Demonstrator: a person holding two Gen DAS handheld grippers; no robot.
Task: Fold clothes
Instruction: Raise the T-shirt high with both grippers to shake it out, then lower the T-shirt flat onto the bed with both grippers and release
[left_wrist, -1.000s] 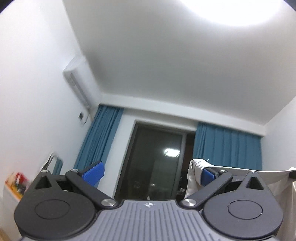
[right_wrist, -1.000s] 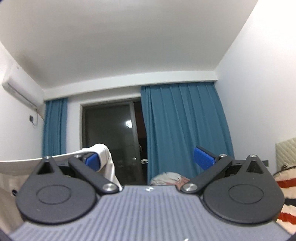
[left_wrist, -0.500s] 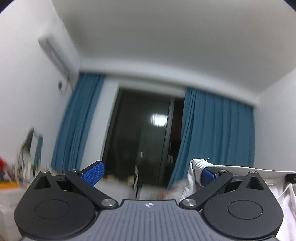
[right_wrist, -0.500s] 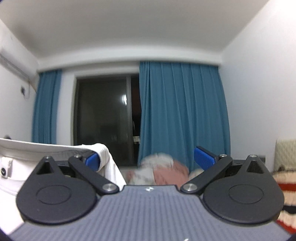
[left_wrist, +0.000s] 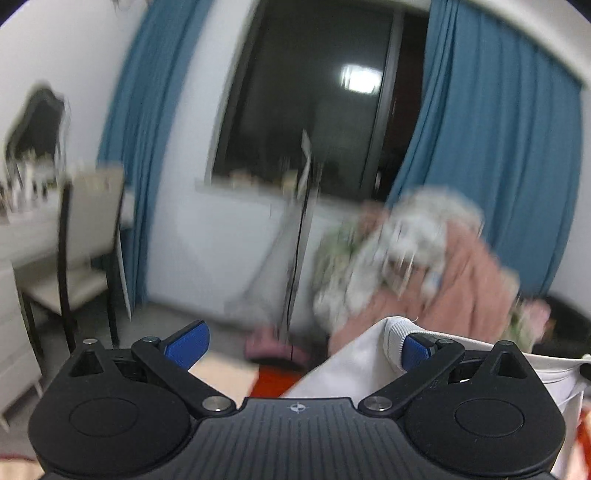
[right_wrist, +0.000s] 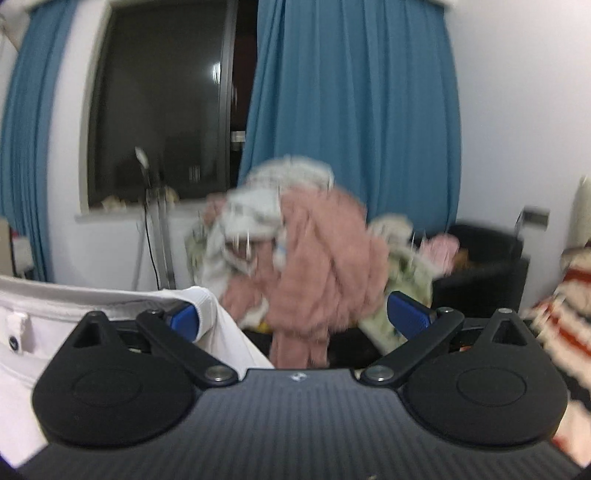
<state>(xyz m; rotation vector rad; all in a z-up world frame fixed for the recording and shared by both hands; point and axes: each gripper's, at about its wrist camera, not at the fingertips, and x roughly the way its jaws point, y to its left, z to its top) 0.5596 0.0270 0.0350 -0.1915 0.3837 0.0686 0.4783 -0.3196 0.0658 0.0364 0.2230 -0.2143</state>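
My left tongs (left_wrist: 303, 341) stood wide, and the white garment (left_wrist: 354, 369) hung over only the right finger (left_wrist: 415, 349). My right tongs (right_wrist: 295, 314) stood wide also, the same white garment (right_wrist: 44, 317) draped on their left finger (right_wrist: 183, 317). The cloth stretched between both tongs. Beyond them, a blurred pile of pink and pale clothes (right_wrist: 314, 251) lay before the blue curtains (right_wrist: 354, 110).
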